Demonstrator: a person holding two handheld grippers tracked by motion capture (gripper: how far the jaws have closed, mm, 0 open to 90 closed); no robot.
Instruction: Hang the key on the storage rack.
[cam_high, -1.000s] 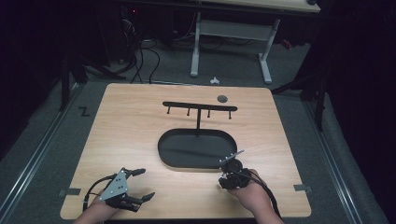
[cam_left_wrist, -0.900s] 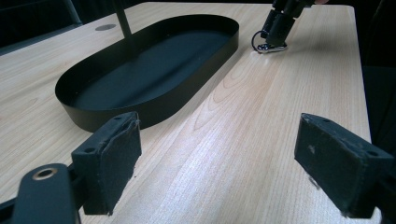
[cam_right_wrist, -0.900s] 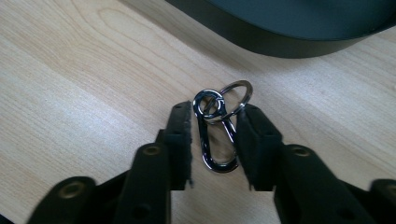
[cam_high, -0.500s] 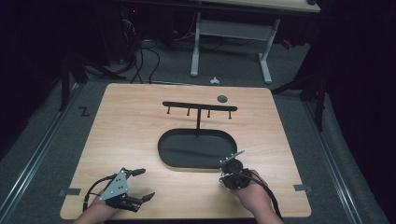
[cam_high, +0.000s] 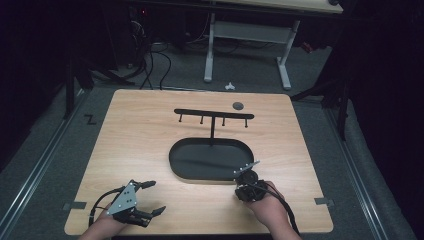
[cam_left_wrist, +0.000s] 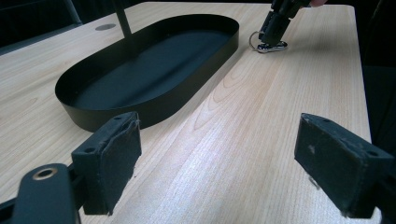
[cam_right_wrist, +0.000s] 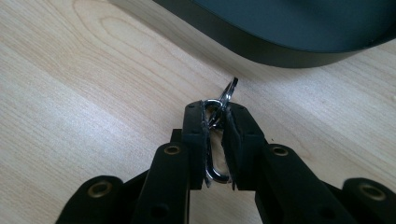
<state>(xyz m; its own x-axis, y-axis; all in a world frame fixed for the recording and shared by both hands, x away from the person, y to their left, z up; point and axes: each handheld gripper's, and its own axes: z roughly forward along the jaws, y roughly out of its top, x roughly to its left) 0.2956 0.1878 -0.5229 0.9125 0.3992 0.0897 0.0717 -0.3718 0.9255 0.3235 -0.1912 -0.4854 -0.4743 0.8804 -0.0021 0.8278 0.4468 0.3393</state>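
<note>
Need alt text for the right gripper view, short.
The right tool pinches a small metal key ring clip between its black pads, just above a light wooden table. The dark wall of an oval black tray crosses the top.

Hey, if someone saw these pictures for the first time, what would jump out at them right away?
Probably the black oval tray in the middle of the wooden table, with a T-shaped hook rack rising from its far end. Next, the right gripper just outside the tray's near right rim, its jaws pinched on a small metal key ring clip that lies on the wood. The left gripper rests open at the near left.
</note>
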